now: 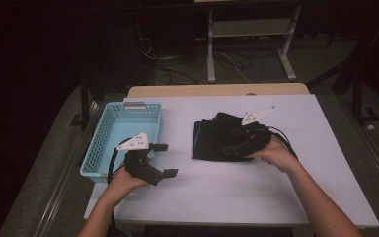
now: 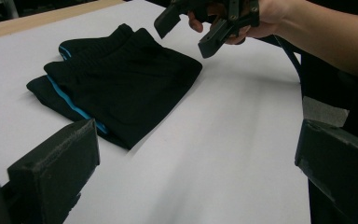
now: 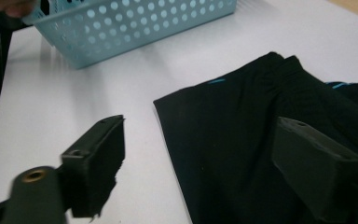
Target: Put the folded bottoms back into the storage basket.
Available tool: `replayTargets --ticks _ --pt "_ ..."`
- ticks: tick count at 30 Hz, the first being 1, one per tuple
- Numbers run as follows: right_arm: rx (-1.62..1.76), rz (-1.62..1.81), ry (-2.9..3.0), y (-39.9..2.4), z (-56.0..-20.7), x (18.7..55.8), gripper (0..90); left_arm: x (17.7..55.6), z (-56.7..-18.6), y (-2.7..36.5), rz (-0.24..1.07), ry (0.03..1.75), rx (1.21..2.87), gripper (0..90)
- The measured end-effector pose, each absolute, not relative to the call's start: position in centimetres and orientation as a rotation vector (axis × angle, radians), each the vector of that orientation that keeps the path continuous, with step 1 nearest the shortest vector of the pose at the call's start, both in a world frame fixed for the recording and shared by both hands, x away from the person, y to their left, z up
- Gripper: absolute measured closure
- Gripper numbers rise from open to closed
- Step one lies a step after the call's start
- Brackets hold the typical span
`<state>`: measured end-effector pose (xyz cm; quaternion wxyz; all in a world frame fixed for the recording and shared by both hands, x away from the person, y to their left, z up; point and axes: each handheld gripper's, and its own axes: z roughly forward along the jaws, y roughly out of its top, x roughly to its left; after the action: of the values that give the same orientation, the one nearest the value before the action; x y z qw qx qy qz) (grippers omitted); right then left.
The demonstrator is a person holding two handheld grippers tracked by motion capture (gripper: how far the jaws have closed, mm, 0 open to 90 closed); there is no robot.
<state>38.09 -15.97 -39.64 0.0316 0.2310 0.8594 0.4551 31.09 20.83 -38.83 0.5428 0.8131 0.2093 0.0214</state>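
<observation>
In the high view, a folded black garment is seen lying on the white table, well apart from the light-blue perforated basket at the table's left edge; the basket's bare floor suggests that nothing has yet been placed in it. The right gripper is held over the garment's near right corner, while the left gripper is held just beside the basket, jaws spread and empty. A wooden strip runs along the far edge of the table, and beyond it a dark room with cables and a metal stand on the floor can be made out. In the left gripper view, the garment, with its turquoise trim, is shown flat on the tabletop, and the right gripper is poised above its corner with nothing clamped. In the right gripper view, the jaws are seen parted, one beside the cloth, one above it; no grasp is judged to be made, so lifting and any placing remain.
</observation>
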Motion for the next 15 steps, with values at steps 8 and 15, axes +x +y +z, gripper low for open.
replayTargets --ticks 8,15 --pt "0.700 1.348 2.683 -15.7 -40.2 38.2 40.7 31.1 -38.8 20.8 0.052 0.497 1.933 0.0" --pt "0.698 1.315 2.703 -15.5 -40.8 38.3 48.6 31.1 -38.8 20.8 0.052 0.498 1.933 0.0"
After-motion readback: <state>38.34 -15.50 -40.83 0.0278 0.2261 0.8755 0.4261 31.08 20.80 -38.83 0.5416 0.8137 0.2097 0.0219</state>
